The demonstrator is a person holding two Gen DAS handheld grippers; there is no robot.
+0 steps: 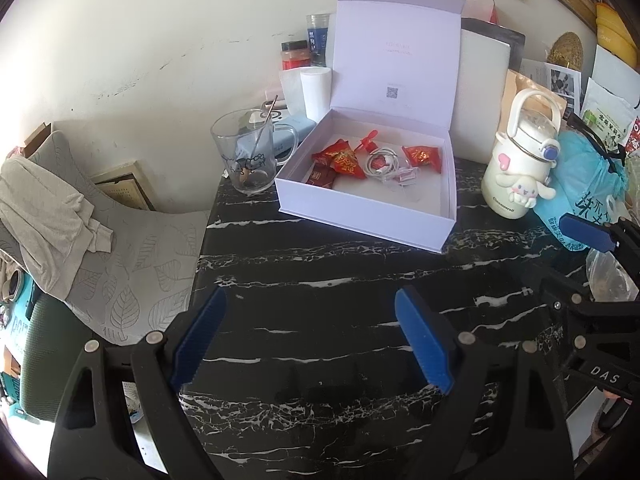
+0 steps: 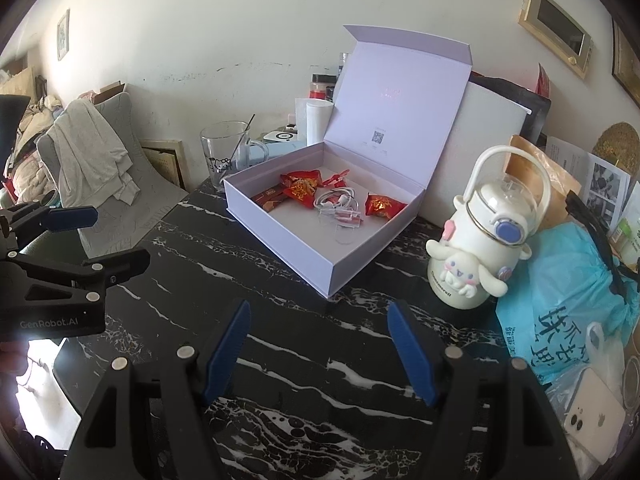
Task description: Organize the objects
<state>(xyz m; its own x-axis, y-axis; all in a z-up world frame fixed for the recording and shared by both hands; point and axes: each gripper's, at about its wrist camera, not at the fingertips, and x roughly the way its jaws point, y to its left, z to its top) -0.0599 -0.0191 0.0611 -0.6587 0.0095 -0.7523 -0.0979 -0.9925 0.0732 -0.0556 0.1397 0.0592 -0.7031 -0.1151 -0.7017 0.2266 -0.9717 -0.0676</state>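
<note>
Black marbled desk (image 2: 280, 360), white wall behind; lavender box (image 2: 320, 264) open, sorting well on.

Box sits toward the desk's back edge, lid propped up; inside lie red candy packets (image 2: 302, 188), a white cable (image 2: 334, 200) and small clear bits. Judged mostly done: no loose small items show on the bare front of the desk; lid not yet shut. Left tongs (image 1: 308, 340) and right tongs (image 2: 318, 354) both gape wide, empty, hovering over the front edge. Open room in front; right edge crowded by white bottle (image 2: 476, 256) and blue bag (image 2: 568, 304), glass mug (image 1: 244, 156) at back-left corner.
</note>
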